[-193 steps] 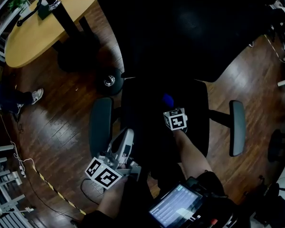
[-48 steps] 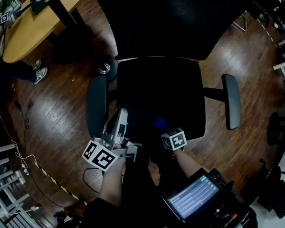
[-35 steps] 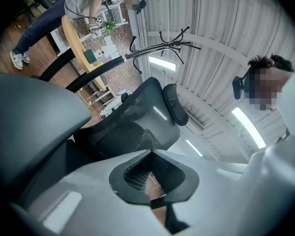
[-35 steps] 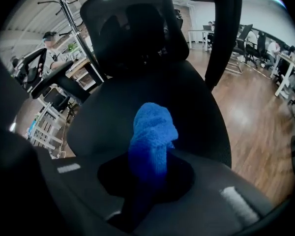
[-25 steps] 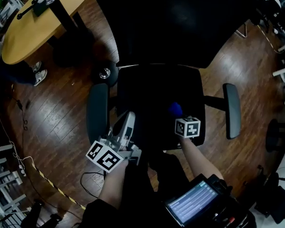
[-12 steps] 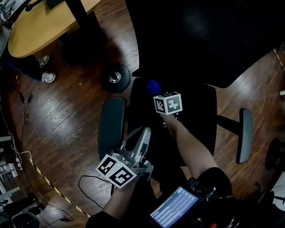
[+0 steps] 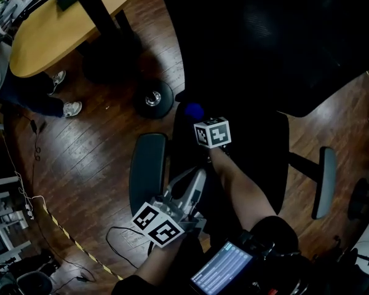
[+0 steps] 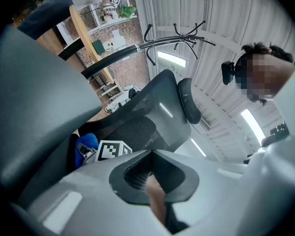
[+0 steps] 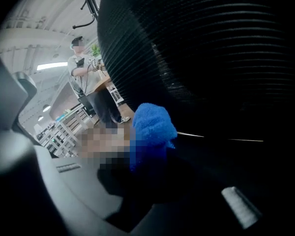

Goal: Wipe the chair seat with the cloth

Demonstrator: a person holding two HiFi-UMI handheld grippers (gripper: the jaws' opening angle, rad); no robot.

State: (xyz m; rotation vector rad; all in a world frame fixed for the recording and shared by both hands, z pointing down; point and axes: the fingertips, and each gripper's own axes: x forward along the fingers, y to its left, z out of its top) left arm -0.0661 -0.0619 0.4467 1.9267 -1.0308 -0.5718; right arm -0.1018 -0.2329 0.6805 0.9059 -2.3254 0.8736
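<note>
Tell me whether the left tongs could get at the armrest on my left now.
Probably yes. The left tongs hang just beside the armrest, with nothing between them. The right tongs, shut on the blue cloth, are farther back on the seat, out of the way.

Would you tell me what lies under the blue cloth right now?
The black chair seat, at one rear corner. The blue cloth itself covers the spot beneath.

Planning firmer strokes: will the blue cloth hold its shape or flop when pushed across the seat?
Likely floppy: the cloth is bunched into a soft wad. Its fuzzy pile may drag on the seat rather than slide.
</note>
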